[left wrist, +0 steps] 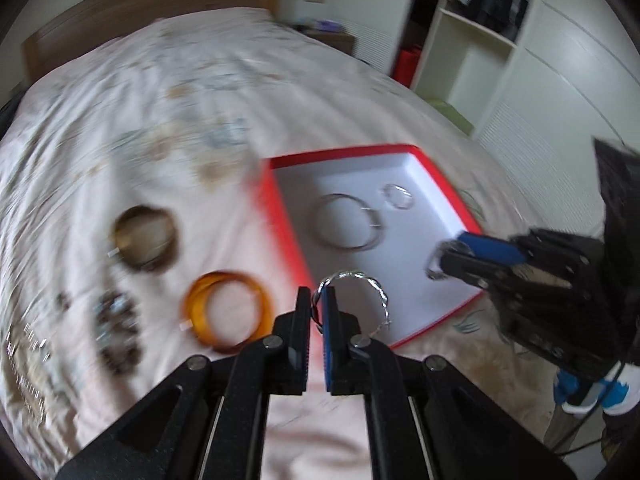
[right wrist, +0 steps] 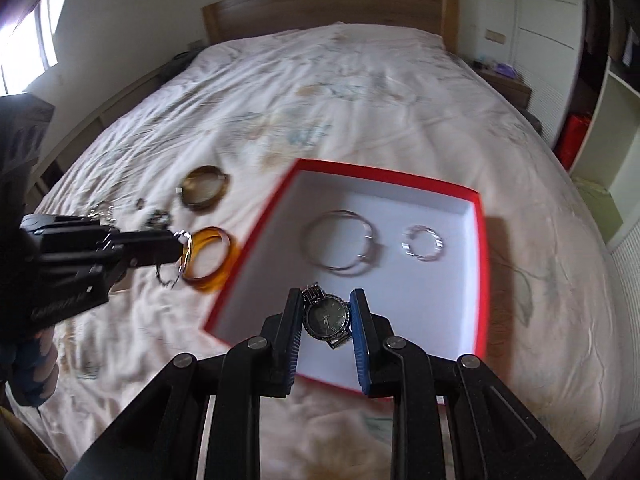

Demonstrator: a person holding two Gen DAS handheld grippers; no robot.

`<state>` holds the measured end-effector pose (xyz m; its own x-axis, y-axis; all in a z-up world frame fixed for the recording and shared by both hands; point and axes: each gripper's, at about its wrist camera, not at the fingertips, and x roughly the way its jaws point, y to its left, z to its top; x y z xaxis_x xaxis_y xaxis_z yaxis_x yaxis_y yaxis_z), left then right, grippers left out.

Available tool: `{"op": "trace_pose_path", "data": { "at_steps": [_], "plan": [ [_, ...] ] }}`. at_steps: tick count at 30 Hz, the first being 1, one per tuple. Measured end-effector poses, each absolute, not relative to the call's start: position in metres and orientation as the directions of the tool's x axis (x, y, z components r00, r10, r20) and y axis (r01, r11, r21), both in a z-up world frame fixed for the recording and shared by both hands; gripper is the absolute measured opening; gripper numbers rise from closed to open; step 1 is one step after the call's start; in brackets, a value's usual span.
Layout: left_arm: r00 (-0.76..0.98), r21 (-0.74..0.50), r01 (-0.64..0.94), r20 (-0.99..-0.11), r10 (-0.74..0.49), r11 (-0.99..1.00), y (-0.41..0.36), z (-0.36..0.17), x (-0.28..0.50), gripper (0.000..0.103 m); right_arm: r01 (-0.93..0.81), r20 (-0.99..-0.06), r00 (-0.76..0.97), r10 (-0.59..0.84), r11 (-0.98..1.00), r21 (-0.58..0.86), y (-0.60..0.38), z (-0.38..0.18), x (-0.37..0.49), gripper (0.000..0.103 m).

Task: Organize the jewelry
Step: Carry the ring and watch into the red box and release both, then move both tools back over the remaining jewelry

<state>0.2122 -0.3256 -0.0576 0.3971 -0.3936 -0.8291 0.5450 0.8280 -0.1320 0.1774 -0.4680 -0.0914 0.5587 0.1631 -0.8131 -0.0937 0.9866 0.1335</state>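
Red-walled box lies open on the bed, two silver hoops inside. Your right gripper clamps a wristwatch above its near edge; loosened early, it lands outside. Your left gripper pinches a twisted silver bangle by one strand; it could slip.

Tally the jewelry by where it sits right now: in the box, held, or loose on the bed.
In the red box: 2, a large silver bangle and a small silver ring.
Held: 2, a watch in the right tool and a twisted silver bangle in the left tool.
Loose, clearly readable: 2, an amber bangle and a brown bangle; further blurred pieces uncountable.
Total: 6.
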Motion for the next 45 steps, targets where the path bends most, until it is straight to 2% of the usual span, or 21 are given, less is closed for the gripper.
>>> {"op": "trace_pose_path", "data": {
  "at_steps": [7,14,19,23,26,28,30,37,45],
  "plan": [
    [0.345,-0.073,0.612,-0.871,-0.350,0.787,-0.386,-0.095,0.223,0.005,-0.059,-0.863,0.485,0.142,0.990,0.130,-0.497,-0.133,0.188,0.023],
    [0.297,-0.062,0.598,-0.909,-0.293,0.799,-0.390,-0.131,0.231,0.005,-0.051,-0.889,0.436,0.142,0.990,0.133,-0.502,-0.157,0.187,0.024],
    [0.298,-0.061,0.594,-0.909,-0.290,0.802,-0.390,-0.133,0.233,0.006,-0.045,-0.897,0.421,0.133,0.991,0.126,-0.503,-0.161,0.185,0.024],
    [0.305,-0.048,0.600,-0.909,-0.283,0.799,-0.390,-0.132,0.232,0.007,-0.028,-0.903,0.414,0.113,0.993,0.111,-0.506,-0.160,0.182,0.024],
    [0.299,-0.050,0.610,-0.910,-0.288,0.791,-0.392,-0.129,0.230,0.014,-0.003,-0.901,0.420,0.108,0.993,0.117,-0.510,-0.155,0.177,0.027],
    [0.304,-0.054,0.612,-0.905,-0.298,0.789,-0.392,-0.125,0.225,0.027,0.006,-0.894,0.435,0.102,0.993,0.117,-0.511,-0.148,0.171,0.029],
    [0.322,-0.059,0.611,-0.892,-0.316,0.790,-0.389,-0.115,0.218,0.033,0.009,-0.889,0.447,0.095,0.994,0.111,-0.512,-0.140,0.167,0.030],
    [0.373,-0.105,0.581,-0.847,-0.378,0.807,-0.359,-0.078,0.195,0.033,0.047,-0.859,0.506,0.071,0.993,0.110,-0.508,-0.106,0.140,0.031],
    [0.431,-0.039,0.499,-0.855,-0.287,0.866,-0.285,-0.058,0.169,0.033,0.019,-0.818,0.565,0.110,0.989,0.146,-0.470,-0.074,0.116,0.031]
  ]
}}
